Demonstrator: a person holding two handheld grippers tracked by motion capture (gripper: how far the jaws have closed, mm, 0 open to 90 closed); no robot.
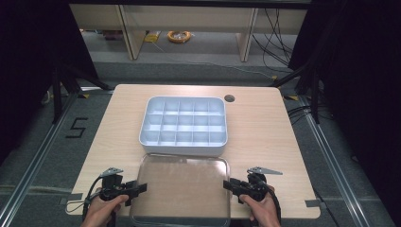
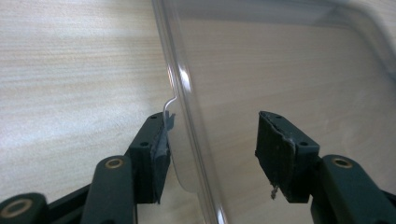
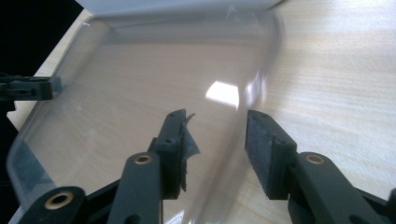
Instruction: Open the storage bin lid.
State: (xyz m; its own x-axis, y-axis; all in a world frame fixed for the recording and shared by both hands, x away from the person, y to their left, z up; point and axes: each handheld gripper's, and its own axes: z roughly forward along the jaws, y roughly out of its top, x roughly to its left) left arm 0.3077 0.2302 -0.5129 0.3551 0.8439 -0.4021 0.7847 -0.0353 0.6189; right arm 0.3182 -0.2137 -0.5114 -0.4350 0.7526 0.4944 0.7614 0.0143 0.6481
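At seven o'clock on the pale wooden table (image 1: 265,123), the left hand (image 1: 100,210) wrapped around the left gripper (image 1: 140,188), forearm entering from the bottom edge, jaws aimed toward three o'clock. Jaws parted, straddling the left rim of the clear rectangular plastic lid (image 1: 182,189); left gripper view (image 2: 212,154) puts the rim between the pads, near the left one, no visible squeeze. Lying flat at six o'clock, that lid, its near edge cut off by the frame and its outline faint against the wood. Just beyond it at twelve o'clock, nearly touching, the white plastic organiser tray with a grid of compartments (image 1: 183,142). At five o'clock, the right hand (image 1: 261,208) gripping the right gripper (image 1: 226,185), jaws pointing toward nine o'clock. Right gripper view (image 3: 215,154): jaws apart astride the lid's curved right rim, contact hard to judge through the glare; far off at nine o'clock, the other gripper's black tip. Neither fingertip gap readable from the high view.
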